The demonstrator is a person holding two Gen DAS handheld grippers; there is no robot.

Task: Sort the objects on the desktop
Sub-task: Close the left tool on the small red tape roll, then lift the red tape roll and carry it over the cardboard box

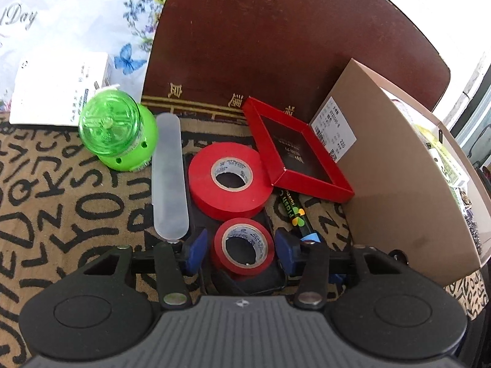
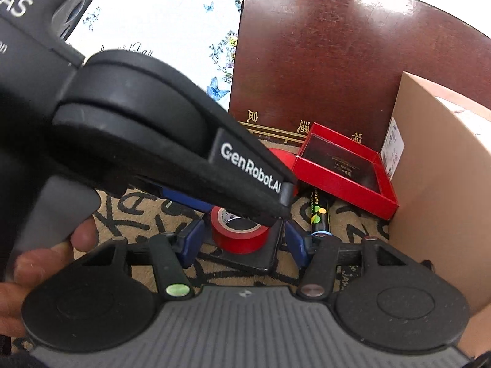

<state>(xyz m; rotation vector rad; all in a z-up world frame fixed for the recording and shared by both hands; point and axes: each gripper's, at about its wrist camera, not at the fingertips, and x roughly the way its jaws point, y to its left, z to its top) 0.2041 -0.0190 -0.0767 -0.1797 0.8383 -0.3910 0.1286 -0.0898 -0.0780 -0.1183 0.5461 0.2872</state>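
A small red tape roll (image 1: 242, 247) stands on a flat black object (image 2: 264, 260). My left gripper (image 1: 241, 248) is shut on the roll, with a blue pad against each side. Seen from the right wrist, the left gripper (image 2: 245, 208) reaches in from the upper left across the same roll (image 2: 242, 239). My right gripper (image 2: 244, 240) stands open just short of the roll, with a gap at both pads (image 2: 193, 240). A larger red tape roll (image 1: 228, 181) lies just behind. A person's hand (image 2: 46, 260) holds the left gripper.
Left of the rolls are a translucent white strip (image 1: 168, 178) and a green plastic toy (image 1: 118, 128). A red box lid (image 1: 297, 150) leans over a black and green battery (image 1: 296, 211). A cardboard box (image 1: 399, 184) walls the right, a dark red case (image 1: 276, 46) the back.
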